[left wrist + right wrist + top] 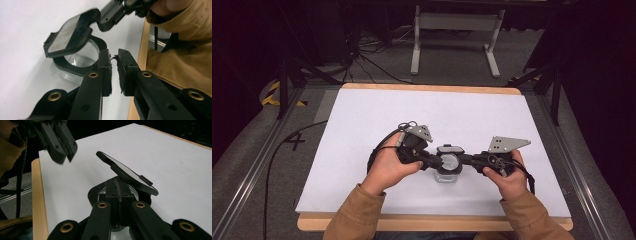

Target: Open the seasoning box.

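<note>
I keep the small clear glass jar with its black collar (447, 169) mid-table between both grippers; my right gripper (119, 191) pinches its hinged black-rimmed lid (67, 33) by the edge, light and stiff; my left gripper (113, 67) stands slightly parted beside the collar, holding nothing; glass looks slippery, breakable; I'd grip the collar.

Under my tools lies a white sheet (377, 125) spread over a wooden board (432, 223), whose bare pale edge runs along the side nearest me. Beyond the board's far edge, well away from my tools, a grey metal stand (457, 22) rests on the grey floor (377, 60). Left of that stand, black cables (362, 47) sprawl across the floor.
</note>
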The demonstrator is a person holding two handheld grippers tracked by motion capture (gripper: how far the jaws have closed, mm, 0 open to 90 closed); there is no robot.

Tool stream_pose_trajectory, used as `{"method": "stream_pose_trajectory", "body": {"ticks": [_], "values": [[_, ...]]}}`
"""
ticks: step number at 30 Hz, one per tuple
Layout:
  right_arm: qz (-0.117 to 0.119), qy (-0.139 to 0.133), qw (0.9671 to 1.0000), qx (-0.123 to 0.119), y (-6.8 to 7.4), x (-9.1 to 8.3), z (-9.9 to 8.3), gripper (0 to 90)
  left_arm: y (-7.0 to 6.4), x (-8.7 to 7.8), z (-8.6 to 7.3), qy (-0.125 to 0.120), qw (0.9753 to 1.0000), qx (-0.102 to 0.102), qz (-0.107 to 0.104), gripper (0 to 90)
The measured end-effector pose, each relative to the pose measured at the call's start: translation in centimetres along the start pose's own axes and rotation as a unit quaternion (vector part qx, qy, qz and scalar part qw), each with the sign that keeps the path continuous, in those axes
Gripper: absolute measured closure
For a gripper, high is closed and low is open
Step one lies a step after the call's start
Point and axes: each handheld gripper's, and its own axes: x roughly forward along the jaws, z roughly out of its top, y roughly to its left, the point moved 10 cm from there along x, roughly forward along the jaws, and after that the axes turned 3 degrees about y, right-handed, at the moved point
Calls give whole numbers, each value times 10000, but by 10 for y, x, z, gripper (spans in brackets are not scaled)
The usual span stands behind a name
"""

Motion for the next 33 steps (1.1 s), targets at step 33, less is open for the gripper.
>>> {"method": "stream_pose_trajectory", "body": {"ticks": [33], "values": [[-3, 360, 9993, 31, 9, 10, -31, 897, 45, 3, 40, -1411, 9860, -149, 872, 839]]}}
